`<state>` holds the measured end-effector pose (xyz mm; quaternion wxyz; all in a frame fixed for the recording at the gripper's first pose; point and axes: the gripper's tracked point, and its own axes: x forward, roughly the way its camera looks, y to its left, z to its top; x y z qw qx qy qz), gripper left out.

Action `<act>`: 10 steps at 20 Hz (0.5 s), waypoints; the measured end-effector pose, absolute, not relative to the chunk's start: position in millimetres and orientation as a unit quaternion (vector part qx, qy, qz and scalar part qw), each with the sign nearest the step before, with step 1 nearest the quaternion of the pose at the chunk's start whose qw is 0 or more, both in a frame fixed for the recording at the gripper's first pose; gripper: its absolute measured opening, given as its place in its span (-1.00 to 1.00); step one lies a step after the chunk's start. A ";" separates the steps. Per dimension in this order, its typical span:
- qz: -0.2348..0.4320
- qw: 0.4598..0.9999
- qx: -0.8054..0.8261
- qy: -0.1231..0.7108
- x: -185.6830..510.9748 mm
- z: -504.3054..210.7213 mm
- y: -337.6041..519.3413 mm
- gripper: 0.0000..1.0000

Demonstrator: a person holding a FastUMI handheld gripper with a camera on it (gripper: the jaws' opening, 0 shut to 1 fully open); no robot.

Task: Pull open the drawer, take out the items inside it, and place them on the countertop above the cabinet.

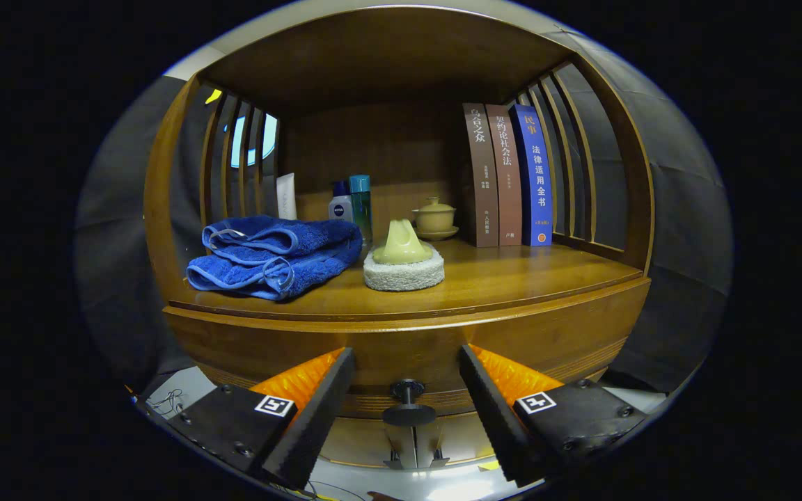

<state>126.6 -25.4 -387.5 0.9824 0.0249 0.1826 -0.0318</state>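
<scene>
Between my wide-open, empty jaws I am seeing the drawer knob (408, 402) just ahead, the drawer (408, 348) looking shut, while a towel (276, 254) and sponge (403, 268) are already sitting on the counter (512, 278) above.

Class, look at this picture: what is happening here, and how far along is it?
A hand-held claw faces a wooden cabinet, its fingers open on either side of the drawer knob without touching it. The drawer looks shut or barely open, so pulling it is still to come. On the countertop lie a folded blue towel and a sponge brush, with bottles, a small lidded cup and three books behind.
</scene>
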 end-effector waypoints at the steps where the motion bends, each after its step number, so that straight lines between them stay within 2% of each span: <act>1: -0.032 0.982 0.025 0.184 127.7 -387.9 -25.7 1.00; 10: -0.036 0.981 0.023 0.189 119.7 -384.7 -27.5 0.99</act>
